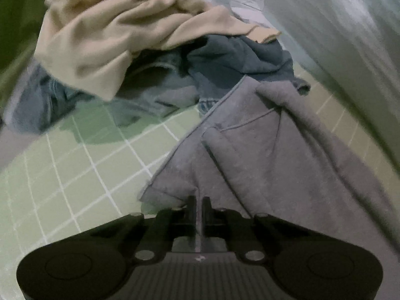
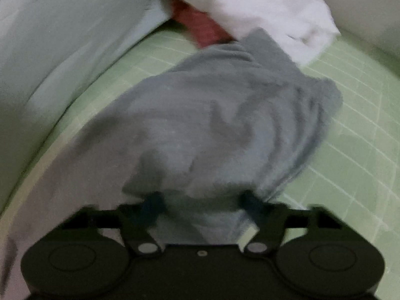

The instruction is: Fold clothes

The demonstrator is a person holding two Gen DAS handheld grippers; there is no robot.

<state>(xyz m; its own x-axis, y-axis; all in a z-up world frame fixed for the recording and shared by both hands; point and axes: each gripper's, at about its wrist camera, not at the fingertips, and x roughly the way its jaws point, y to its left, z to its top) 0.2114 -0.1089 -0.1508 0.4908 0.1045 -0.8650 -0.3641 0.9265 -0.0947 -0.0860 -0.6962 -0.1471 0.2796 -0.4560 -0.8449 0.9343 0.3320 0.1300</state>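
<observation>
A grey garment (image 1: 262,150) lies across the green gridded mat (image 1: 82,165). My left gripper (image 1: 198,202) is shut on a fold of its near edge, with the cloth pinched between the jaws. In the right wrist view the same grey garment (image 2: 220,120) is bunched on the mat (image 2: 350,125). My right gripper (image 2: 201,200) is open, its fingers wide apart, with the cloth's near edge lying between and over them. The right view is blurred.
A pile of clothes sits behind: a beige garment (image 1: 112,32), a dark blue one (image 1: 237,57) and denim (image 1: 50,95). A pale sheet (image 1: 337,25) runs along the right. In the right view lie a white cloth (image 2: 262,7) and a red item (image 2: 200,25).
</observation>
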